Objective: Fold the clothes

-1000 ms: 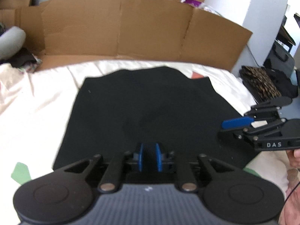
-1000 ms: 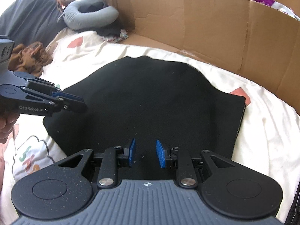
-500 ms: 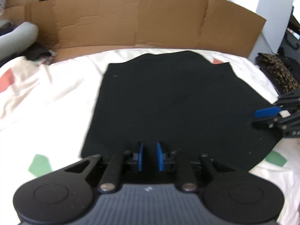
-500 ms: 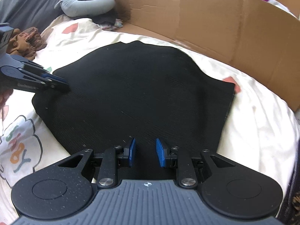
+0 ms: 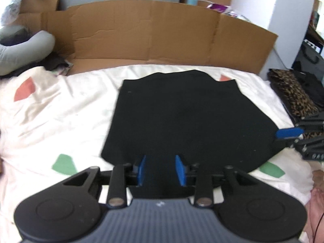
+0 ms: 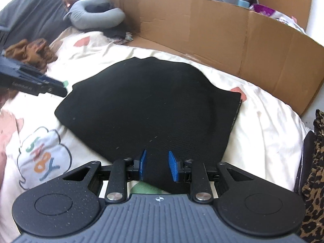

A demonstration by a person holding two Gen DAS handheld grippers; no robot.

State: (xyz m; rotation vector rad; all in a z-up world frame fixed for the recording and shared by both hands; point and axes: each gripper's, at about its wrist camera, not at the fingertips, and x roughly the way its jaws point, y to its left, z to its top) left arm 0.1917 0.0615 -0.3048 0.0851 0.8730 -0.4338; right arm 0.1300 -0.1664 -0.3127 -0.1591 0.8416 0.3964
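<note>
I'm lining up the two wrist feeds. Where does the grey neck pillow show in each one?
Left wrist: grey neck pillow at the far left edge, partly cut off.
Right wrist: pillow near the top, left of centre, fully visible.
Shared landmark: the cardboard wall behind the black garment.

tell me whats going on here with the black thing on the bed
A person is folding clothes with a handheld gripper in each hand. A black garment lies flat on the patterned white bedsheet. The left gripper and right gripper hover at its near edge, fingers open, holding nothing. A cardboard sheet stands behind the bed.
</note>
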